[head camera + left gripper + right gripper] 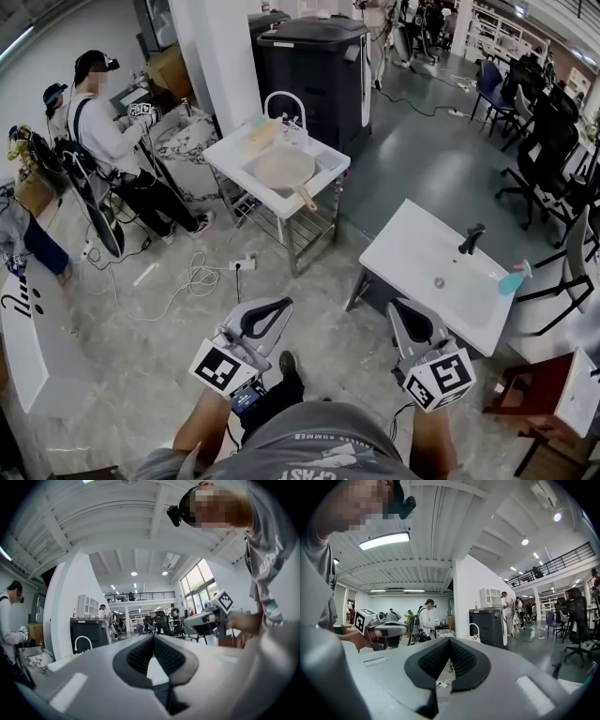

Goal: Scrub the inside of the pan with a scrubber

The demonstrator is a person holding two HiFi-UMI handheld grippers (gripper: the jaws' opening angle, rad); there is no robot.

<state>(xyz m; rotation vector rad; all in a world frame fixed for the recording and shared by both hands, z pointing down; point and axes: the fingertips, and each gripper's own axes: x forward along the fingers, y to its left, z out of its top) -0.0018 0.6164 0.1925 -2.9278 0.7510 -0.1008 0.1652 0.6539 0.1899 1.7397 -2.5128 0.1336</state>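
Cables [192, 279] sprawl across floor [314, 305] near sink [228, 156] holding pan [284, 169].

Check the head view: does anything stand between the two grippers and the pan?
Nothing visible does. Only floor with cables lies between the left gripper, right gripper and the pan in its sink.

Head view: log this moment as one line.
stage: scrubbing not started | left gripper: shut, empty | right gripper: shut, empty | pan: lying in far sink, untouched
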